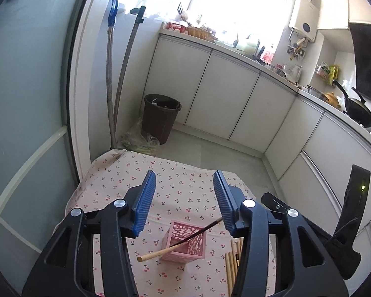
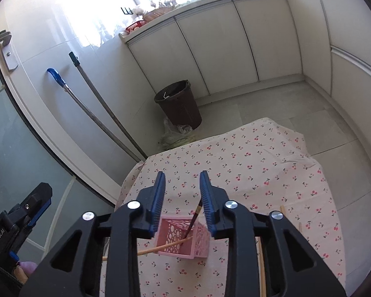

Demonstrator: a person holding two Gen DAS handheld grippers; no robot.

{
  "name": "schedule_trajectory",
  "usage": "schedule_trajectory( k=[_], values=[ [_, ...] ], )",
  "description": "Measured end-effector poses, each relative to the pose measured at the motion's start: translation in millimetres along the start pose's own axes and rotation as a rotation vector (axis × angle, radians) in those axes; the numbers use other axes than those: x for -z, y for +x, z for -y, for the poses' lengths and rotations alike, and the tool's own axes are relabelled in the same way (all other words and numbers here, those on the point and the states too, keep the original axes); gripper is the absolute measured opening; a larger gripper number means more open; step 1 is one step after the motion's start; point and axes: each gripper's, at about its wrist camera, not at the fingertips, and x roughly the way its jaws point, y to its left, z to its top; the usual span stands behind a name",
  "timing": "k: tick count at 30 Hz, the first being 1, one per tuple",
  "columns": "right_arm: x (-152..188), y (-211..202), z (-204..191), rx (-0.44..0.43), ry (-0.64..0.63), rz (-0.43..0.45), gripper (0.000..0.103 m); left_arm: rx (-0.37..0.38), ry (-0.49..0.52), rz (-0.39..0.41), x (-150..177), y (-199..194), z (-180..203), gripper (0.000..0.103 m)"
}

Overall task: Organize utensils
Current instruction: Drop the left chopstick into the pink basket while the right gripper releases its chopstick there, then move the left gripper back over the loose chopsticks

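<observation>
A pink lattice basket point(image 1: 183, 243) point(image 2: 183, 241) stands on the cherry-print tablecloth point(image 1: 183, 193) point(image 2: 259, 160). A dark chopstick point(image 1: 205, 230) point(image 2: 194, 220) leans out of it, and a pale chopstick point(image 1: 155, 253) point(image 2: 158, 248) lies over its rim, pointing left. My left gripper point(image 1: 184, 173) hangs open above the basket with nothing between its pads. My right gripper point(image 2: 183, 173) is also open above it. The dark chopstick's top rises between the right gripper's jaws, close to the right pad, and is not gripped. Several bamboo chopsticks point(image 1: 231, 264) point(image 2: 261, 267) lie right of the basket.
A brown bin point(image 1: 160, 116) point(image 2: 179, 106) and two long handles point(image 1: 116, 74) stand on the floor beyond the table. White cabinets point(image 1: 235, 94) run along the back and right. The left gripper's side point(image 2: 34, 205) and a fingertip point(image 2: 27, 267) show in the right wrist view.
</observation>
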Motion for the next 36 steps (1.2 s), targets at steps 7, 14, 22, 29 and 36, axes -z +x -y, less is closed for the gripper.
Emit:
schedule_trajectory(
  k=[7,14,22,29,36],
  values=[
    [16.0,-27.9,9.2,0.062,-0.042,0.030,0.042,-0.037,0.100,0.014,14.6,-3.9,23.6,0.063],
    [30.6,-59.5,19.5,0.127,-0.095,0.078,0.063,-0.097,0.181,-0.013,32.5,-0.9,39.4,0.075],
    [51.1,-94.5,59.1,0.275,-0.078,0.123,0.092,-0.129,0.246,-0.098,61.9,10.1,55.4,0.096],
    [61.2,-112.1,110.6,0.342,-0.014,0.079,0.095,-0.048,0.324,-0.312,102.4,46.2,80.5,0.096],
    [58.0,-120.5,164.2,0.281,0.215,0.006,0.096,-0.042,0.364,-0.561,155.1,104.9,98.4,0.096]
  ],
)
